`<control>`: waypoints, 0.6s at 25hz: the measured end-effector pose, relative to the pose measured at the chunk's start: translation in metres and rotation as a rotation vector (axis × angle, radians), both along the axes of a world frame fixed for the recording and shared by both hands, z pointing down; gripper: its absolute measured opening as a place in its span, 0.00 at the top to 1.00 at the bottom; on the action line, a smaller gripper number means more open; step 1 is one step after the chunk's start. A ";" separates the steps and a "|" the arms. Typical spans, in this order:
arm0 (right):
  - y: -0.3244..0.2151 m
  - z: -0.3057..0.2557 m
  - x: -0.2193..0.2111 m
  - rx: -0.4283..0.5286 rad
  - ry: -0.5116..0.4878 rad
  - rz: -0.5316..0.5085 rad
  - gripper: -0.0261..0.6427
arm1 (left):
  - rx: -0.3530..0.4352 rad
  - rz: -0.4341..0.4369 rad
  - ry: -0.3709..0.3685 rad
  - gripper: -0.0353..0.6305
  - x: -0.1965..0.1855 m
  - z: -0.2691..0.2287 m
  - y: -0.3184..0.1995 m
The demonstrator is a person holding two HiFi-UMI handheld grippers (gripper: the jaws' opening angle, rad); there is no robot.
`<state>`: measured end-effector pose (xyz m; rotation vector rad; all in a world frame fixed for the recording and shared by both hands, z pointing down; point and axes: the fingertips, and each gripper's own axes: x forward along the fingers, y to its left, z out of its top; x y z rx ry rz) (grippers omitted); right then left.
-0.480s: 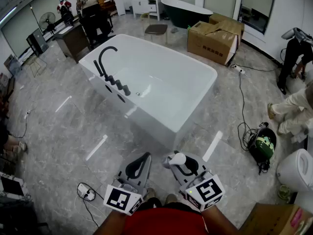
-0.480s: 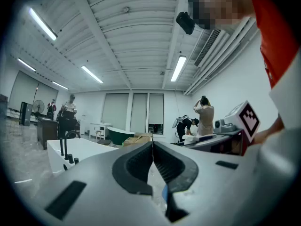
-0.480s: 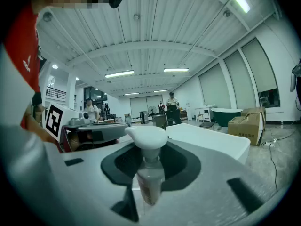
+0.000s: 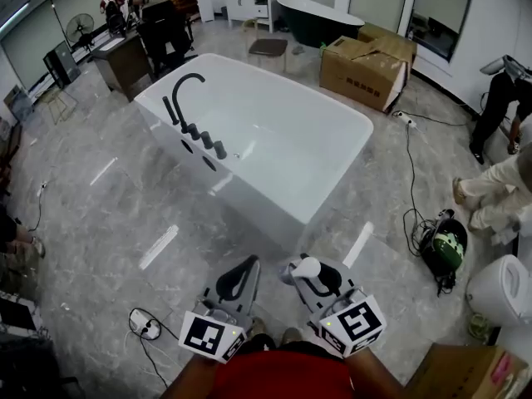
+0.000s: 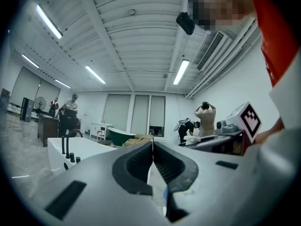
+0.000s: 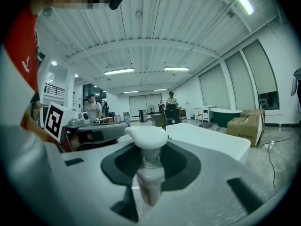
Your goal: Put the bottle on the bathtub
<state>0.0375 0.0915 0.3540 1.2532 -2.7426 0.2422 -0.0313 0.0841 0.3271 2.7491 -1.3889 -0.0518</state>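
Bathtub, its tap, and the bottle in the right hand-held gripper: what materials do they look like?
White rectangular bathtub: glossy, likely acrylic or ceramic; its rim catches light reflections.
Black curved tap: matte, probably coated metal.
White pump bottle: plastic by its look, with a smooth opaque pump head and a slightly translucent body.

Head cam steeply down; both gripper cams low, fwd, sharing bathtub point(image 4: 283, 140).

Person wears a red top point(image 4: 278, 375). Left gripper point(image 4: 239, 274) and right gripper point(image 4: 311, 274): pale grey shells, with black ribbed pads lining the jaws. Each carries a white cube point(image 4: 206, 337) printed with black square markers.
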 end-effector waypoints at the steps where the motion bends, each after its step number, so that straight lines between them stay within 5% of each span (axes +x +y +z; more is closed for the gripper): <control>1: -0.002 0.000 -0.003 -0.002 -0.004 0.004 0.80 | 0.000 0.000 0.003 0.93 -0.004 0.000 -0.002; 15: -0.048 0.024 -0.028 -0.021 0.043 0.141 0.80 | 0.021 0.075 0.022 0.93 -0.055 0.017 -0.031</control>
